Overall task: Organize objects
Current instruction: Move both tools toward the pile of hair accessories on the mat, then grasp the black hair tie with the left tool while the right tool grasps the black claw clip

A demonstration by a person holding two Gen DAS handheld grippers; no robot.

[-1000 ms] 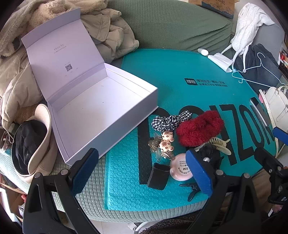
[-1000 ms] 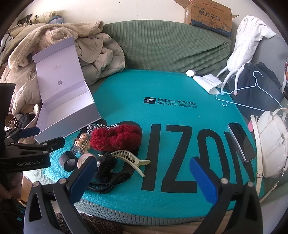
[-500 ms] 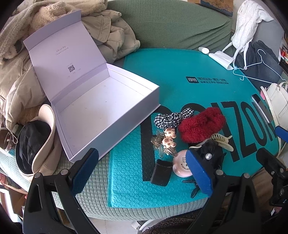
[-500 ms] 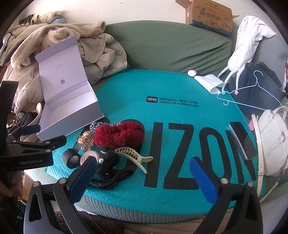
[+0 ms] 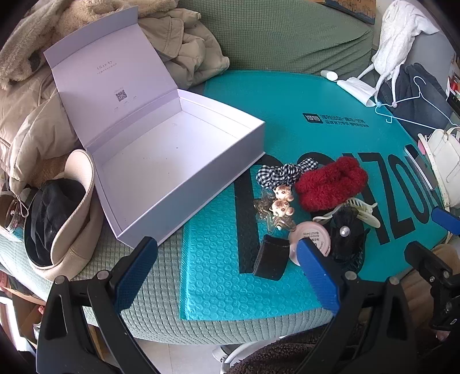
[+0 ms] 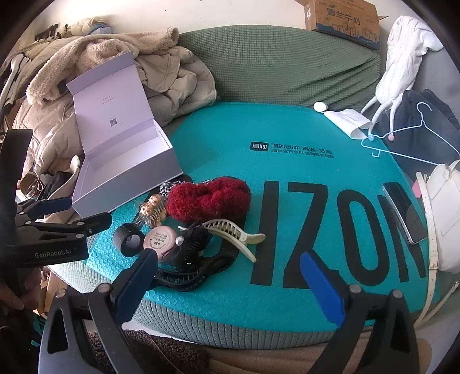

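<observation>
An open, empty white box [image 5: 172,161] with its lid raised sits at the left edge of a teal bubble mailer [image 5: 316,138]; it also shows in the right wrist view [image 6: 120,172]. Beside it lies a cluster: red fuzzy scrunchie [image 5: 330,184], checked scrunchie [image 5: 284,174], bear hair clips [image 5: 280,207], pink round compact [image 5: 312,237], black band [image 5: 271,257], cream claw clip [image 6: 233,233], black claw clips [image 6: 192,244]. My left gripper [image 5: 227,273] is open and empty, just before the cluster. My right gripper [image 6: 230,287] is open and empty near the front edge.
Beige coats [image 6: 100,72] pile behind the box. A cap and bag [image 5: 57,218] lie left of it. At right are a phone [image 6: 405,213], white handbag [image 6: 442,213], blue hanger [image 6: 402,138] and dark clothes. A cardboard box [image 6: 345,14] rests on the green sofa back.
Both grippers have drifted slightly left; the box and the cluster now sit a little further right in each view. Nothing was grasped or moved.
</observation>
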